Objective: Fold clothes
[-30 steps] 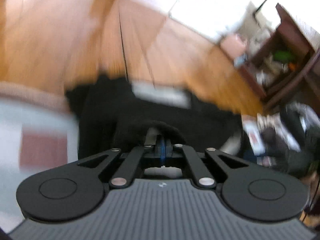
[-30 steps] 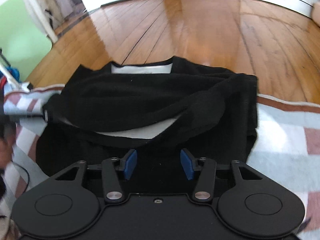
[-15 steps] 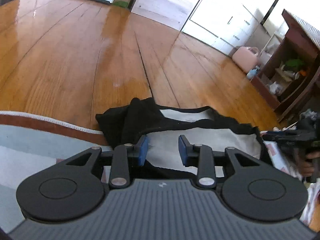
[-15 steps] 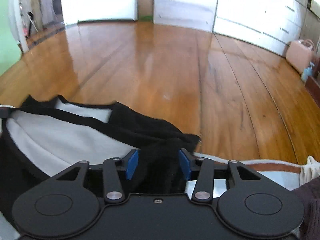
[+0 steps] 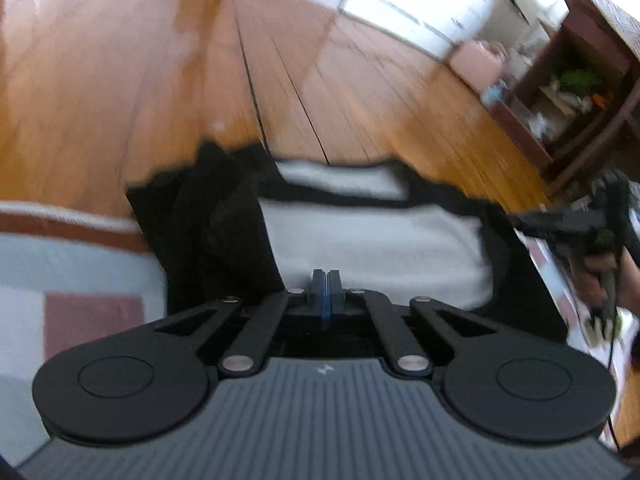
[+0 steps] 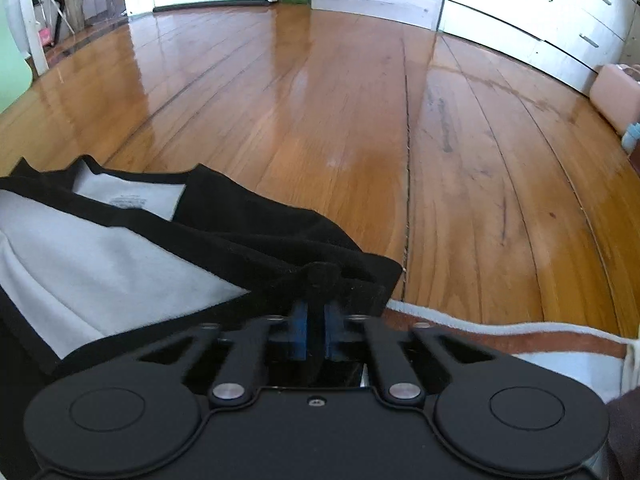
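A black garment with a white lining (image 5: 360, 236) lies half on the rug and half on the wood floor; it also shows in the right wrist view (image 6: 224, 248). My left gripper (image 5: 326, 280) is shut, its blue pads pressed together over the garment's near edge; whether cloth is pinched between them is hidden. My right gripper (image 6: 316, 312) is shut on a bunched black fold at the garment's right corner. The right gripper and the hand holding it show in the left wrist view (image 5: 600, 236) at the right.
A patterned rug with a red-brown border (image 5: 60, 224) lies under the garment, its edge also in the right wrist view (image 6: 500, 336). Wood floor (image 6: 360, 120) stretches ahead. A dark wooden shelf unit (image 5: 580, 72) and a pink container (image 5: 476, 60) stand at the right.
Both grippers were open half a second ago and have closed. The right one now pinches the garment's black corner fold. The left one has closed over the near edge.
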The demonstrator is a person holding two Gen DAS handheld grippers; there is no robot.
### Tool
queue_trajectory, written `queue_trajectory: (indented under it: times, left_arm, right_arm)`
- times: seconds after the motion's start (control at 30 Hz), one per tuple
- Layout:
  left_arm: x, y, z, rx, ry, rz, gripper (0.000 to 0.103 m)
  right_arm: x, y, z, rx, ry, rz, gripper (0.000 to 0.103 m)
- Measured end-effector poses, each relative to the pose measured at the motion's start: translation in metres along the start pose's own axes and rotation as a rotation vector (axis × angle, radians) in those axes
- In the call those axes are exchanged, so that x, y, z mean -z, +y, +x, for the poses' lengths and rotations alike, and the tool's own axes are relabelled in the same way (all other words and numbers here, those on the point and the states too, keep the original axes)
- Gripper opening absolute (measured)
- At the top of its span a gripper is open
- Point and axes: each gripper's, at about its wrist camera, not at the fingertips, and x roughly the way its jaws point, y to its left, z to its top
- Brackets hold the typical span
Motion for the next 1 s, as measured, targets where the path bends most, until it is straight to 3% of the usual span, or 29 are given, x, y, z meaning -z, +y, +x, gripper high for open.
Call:
queue_trajectory:
  times: [0.17, 0.3, 0.43, 0.6, 0.67, 0.73, 0.77, 0.87, 0.93, 1.0]
  left_arm:
    - [-0.017, 0.018, -0.026, -0.018, -0.133, -0.101, 0.000]
    - [-0.013, 0.013, -0.023, -0.083, -0.083, -0.031, 0.000]
    - [-0.008, 0.018, -0.022, -0.068, -0.051, -0.029, 0.003]
    - [-0.004, 0.010, -0.032, -0.101, -0.004, 0.008, 0.006]
    - [0.000, 0.004, -0.034, -0.084, 0.020, 0.012, 0.011]
    - [0.004, -0.004, -0.030, -0.142, 0.060, 0.048, 0.022]
    - [0.006, -0.007, -0.029, -0.181, 0.080, 0.062, 0.022]
    - [0.005, -0.005, -0.031, -0.188, 0.083, 0.015, 0.026]
    - [0.005, -0.004, -0.033, -0.191, 0.084, -0.017, 0.043]
    - [0.005, 0.001, -0.034, -0.201, 0.078, -0.071, 0.044]
  right_arm:
    - [0.003, 0.001, -0.018, 0.051, -0.096, 0.024, 0.007]
    - [0.004, -0.004, -0.025, 0.043, -0.122, 0.062, 0.007]
    - [0.007, -0.005, -0.020, 0.057, -0.108, 0.068, 0.007]
    - [0.007, -0.007, -0.013, 0.063, -0.074, 0.083, 0.007]
    - [0.005, -0.008, -0.011, 0.065, -0.061, 0.080, 0.007]
    - [0.002, -0.008, -0.009, 0.064, -0.059, 0.086, 0.007]
    - [0.001, -0.007, -0.008, 0.065, -0.058, 0.090, 0.007]
    - [0.004, -0.006, -0.006, 0.073, -0.051, 0.096, 0.007]
    - [0.007, -0.007, -0.006, 0.075, -0.049, 0.096, 0.007]
    - [0.009, -0.010, -0.006, 0.070, -0.049, 0.108, 0.008]
